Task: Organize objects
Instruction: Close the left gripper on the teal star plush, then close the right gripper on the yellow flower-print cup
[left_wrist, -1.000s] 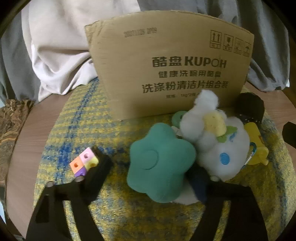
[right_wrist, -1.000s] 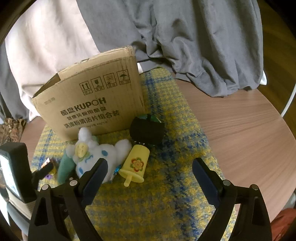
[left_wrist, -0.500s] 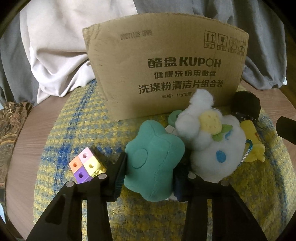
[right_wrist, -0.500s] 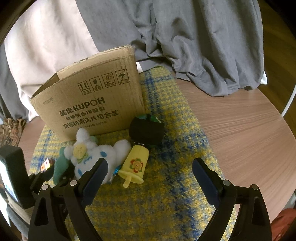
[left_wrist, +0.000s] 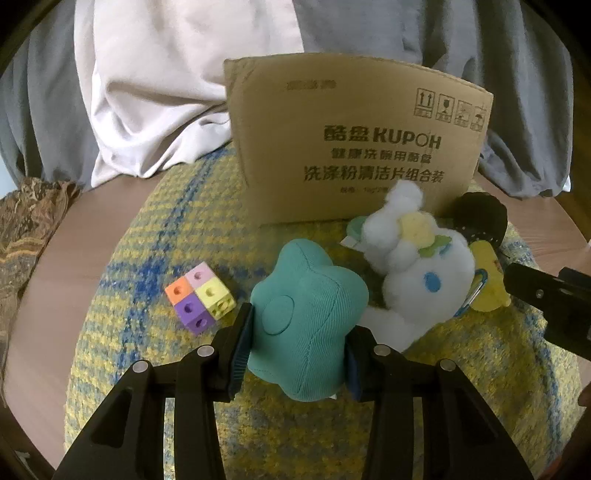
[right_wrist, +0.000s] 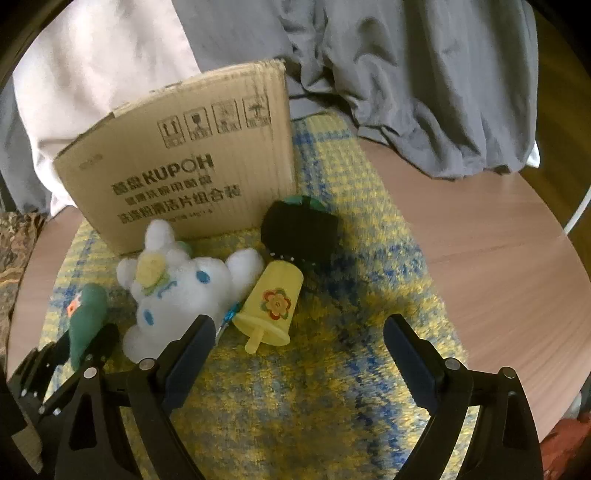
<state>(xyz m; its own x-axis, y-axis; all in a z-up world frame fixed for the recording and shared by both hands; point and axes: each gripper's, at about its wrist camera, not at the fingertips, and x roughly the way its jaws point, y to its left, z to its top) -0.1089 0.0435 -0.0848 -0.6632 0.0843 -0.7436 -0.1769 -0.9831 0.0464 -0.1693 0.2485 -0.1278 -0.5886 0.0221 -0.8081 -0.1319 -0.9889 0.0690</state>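
My left gripper (left_wrist: 297, 343) is shut on a teal star-shaped plush (left_wrist: 308, 317), its pads pressing both sides; the plush looks raised a little off the yellow-blue woven mat (left_wrist: 155, 236). In the right wrist view the same teal plush (right_wrist: 88, 317) shows at the far left. A white fluffy plush (left_wrist: 413, 273) lies just right of it. Beside that are a yellow popsicle toy (right_wrist: 271, 302) and a black round object (right_wrist: 299, 230). A cardboard box (left_wrist: 354, 144) stands behind them. My right gripper (right_wrist: 299, 343) hangs open over the mat, nothing between its fingers.
A small multicoloured cube block (left_wrist: 199, 297) sits on the mat left of the teal plush. Grey (right_wrist: 406, 85) and white cloth (left_wrist: 159, 92) are heaped behind the box. The round wooden table (right_wrist: 498, 240) extends right of the mat. A patterned fabric (left_wrist: 26, 214) lies at the left edge.
My left gripper closed on the teal plush, then drew it back and left, away from the white plush; the box now sits further right in its view. The right gripper barely moved.
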